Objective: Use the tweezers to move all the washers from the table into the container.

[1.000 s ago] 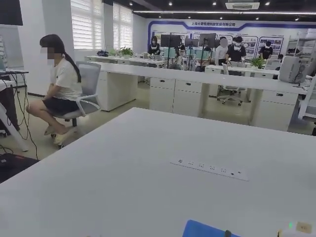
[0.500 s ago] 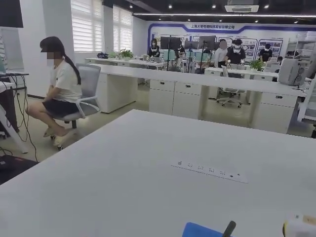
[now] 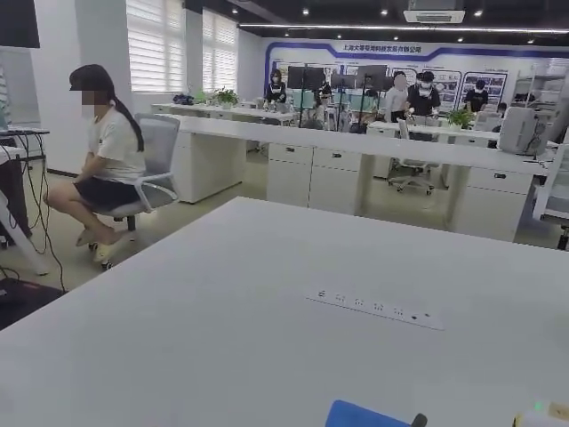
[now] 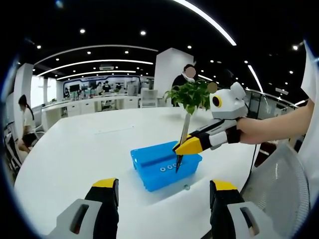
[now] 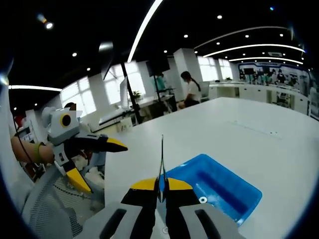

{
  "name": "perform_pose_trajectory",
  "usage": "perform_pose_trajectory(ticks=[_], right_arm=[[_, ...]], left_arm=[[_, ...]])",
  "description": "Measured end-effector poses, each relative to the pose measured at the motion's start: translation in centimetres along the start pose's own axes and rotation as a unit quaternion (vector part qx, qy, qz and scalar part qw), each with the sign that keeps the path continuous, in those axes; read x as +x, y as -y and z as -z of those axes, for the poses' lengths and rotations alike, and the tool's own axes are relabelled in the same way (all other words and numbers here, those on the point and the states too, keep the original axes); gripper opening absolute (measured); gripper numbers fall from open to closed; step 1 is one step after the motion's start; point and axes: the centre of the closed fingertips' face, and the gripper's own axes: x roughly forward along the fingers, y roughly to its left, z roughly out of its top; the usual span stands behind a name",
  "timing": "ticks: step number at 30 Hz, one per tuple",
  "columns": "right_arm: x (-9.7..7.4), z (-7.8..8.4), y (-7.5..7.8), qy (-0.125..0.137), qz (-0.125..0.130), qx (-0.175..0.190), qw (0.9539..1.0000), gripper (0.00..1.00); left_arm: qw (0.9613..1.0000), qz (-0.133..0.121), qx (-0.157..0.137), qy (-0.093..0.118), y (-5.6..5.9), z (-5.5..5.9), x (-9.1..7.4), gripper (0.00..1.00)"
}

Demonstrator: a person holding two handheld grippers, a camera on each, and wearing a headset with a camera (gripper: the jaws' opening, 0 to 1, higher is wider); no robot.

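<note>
The job looks partly done. A few washers (image 4: 164, 169) already lie on the floor of the blue container (image 4: 142, 158). At least one loose washer (image 4: 186, 187) sits on the desk (image 4: 75, 149) just beside the container's near wall, so by my reading that one, at least, is left to carry over. The right claw (image 4: 188, 145) is closed tight on the tweezers (image 4: 183, 130), gripping them partway along. It holds them steeply over the container, tips pointing down among the washers inside. The left claw (image 4: 164, 196) stands wide open with nothing in it, well apart from the container and off to one side of it. Several things are hard to settle. The tweezer tips are too fine to show whether they pinch a washer or have let one go, or whether they touch the container's floor or hang just above it. The washers inside the container are small and close together, so I cannot give a sure count. In the right gripper view one washer shows plainly inside the container near the wall closest to that claw. A faint ring just outside that wall may be the loose washer, but it is blurred. The head view cuts the container down to a blue corner at its lower edge and looks mostly past it, over bare desk to a power strip (image 3: 378, 307). The desk on the container's far side is too coarse in every view to rule out more washers there.
</note>
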Motion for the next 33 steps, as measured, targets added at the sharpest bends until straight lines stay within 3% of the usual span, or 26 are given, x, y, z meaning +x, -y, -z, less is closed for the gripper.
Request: perform_pose_trajectory(ticks=[14, 33], right_arm=[[-0.7, 2.0, 0.1, -0.014, 0.010, 0.015, 0.9997, 0.02], [-0.7, 5.4, 0.5, -0.057, 0.022, 0.011, 0.9981, 0.03]], left_arm=[[1.0000, 0.001, 0.000, 0.000, 0.0, 0.0, 0.0, 0.75], [1.0000, -0.002, -0.002, 0.003, -0.1, -0.1, 0.0, 0.75]])
